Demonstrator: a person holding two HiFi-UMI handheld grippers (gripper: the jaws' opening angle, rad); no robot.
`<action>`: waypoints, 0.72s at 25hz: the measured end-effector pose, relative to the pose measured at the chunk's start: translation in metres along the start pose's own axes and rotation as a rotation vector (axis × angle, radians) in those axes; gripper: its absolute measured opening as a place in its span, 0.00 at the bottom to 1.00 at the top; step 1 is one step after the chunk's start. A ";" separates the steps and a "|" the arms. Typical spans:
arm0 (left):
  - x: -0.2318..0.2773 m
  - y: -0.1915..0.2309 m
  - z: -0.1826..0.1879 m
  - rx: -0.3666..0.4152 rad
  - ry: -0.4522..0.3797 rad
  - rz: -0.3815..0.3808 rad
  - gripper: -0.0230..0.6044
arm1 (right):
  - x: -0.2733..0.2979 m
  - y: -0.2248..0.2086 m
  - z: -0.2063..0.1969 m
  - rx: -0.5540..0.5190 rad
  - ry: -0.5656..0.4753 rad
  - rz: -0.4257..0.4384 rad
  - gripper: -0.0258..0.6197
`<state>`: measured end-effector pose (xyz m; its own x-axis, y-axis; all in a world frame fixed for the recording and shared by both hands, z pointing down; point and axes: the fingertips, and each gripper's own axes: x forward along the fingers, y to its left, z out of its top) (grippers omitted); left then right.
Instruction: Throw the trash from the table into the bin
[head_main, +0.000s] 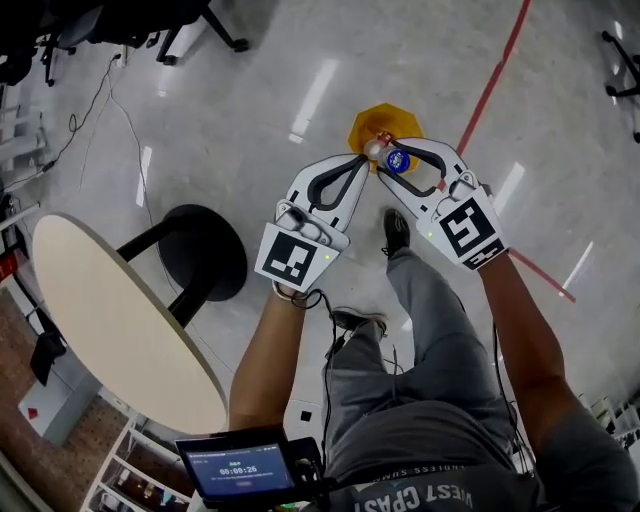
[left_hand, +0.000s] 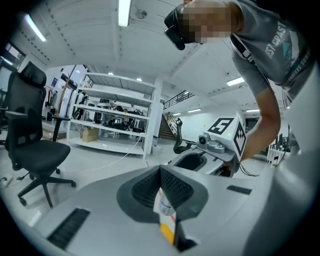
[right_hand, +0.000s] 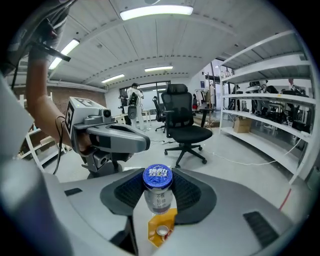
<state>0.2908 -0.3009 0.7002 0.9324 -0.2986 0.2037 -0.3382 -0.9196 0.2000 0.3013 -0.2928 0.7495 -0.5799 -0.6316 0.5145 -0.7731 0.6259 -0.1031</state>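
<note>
Right hand-held gripper (right_hand: 158, 184): partway closed and clamped on a small white bottle (right_hand: 159, 200), pads pressing just under its blue cap.
Left hand-held gripper (left_hand: 160, 174): jaws together, pad tips meeting, nothing pinched between them; tips just beside the bottle's far end in the head view.
Bottle: off the tabletop (head_main: 110, 320), held in the air above the bin (head_main: 384, 122), with the noses of the 2 hand-held grippers close on either side.
Bin: orange-yellow, standing on the pale glossy floor (head_main: 250, 90) beneath both hand-held grippers; 1 small round pale item visible inside from the right gripper view, too small to identify.
Tabletop: round and beige, at the left of the head view, well apart from the bin.
Stool (head_main: 205, 250): black, round-seated, between the tabletop and the person's legs.
Surroundings: red line (head_main: 495, 80) on the floor passing near the bin; black office chair (right_hand: 185, 125) and white shelving (right_hand: 270, 100) farther back in the room.
</note>
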 end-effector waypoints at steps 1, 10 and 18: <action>0.004 0.004 -0.011 -0.006 0.007 0.000 0.09 | 0.008 -0.003 -0.011 0.000 0.010 -0.003 0.31; 0.014 0.019 -0.058 -0.047 0.036 0.013 0.09 | 0.038 -0.017 -0.064 0.066 0.014 0.019 0.31; 0.014 0.012 -0.036 -0.041 0.019 0.015 0.09 | 0.022 -0.019 -0.050 0.082 0.003 0.008 0.31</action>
<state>0.2952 -0.3073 0.7400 0.9245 -0.3072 0.2255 -0.3577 -0.9035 0.2359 0.3158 -0.2953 0.8050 -0.5856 -0.6251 0.5160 -0.7869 0.5912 -0.1768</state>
